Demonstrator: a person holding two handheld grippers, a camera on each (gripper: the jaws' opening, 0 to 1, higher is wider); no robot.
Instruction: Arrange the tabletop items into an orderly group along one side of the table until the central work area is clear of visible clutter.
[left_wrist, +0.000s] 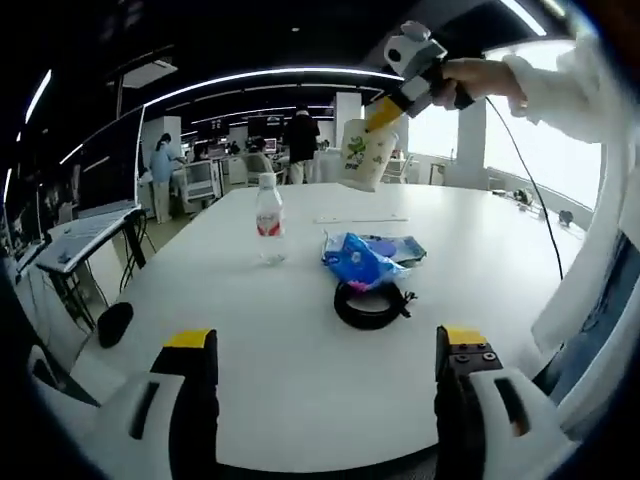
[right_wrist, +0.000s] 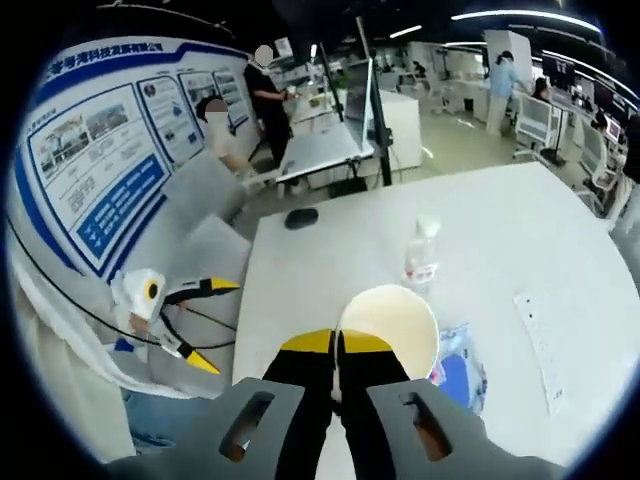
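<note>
Left gripper (left_wrist: 325, 355), lower frame: jaws spread, empty; beyond, black cable coil (left_wrist: 371, 304), blue bag (left_wrist: 362, 259), upright bottle (left_wrist: 268, 216); upper right, right gripper (right_wrist: 336, 352) clenched on paper cup (left_wrist: 366, 153) rim, cup held aloft, mouth up, slightly tilted

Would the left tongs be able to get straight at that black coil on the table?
Probably yes: the left tongs are open, with bare table before the black coil. The blue bag lies behind it.
</note>
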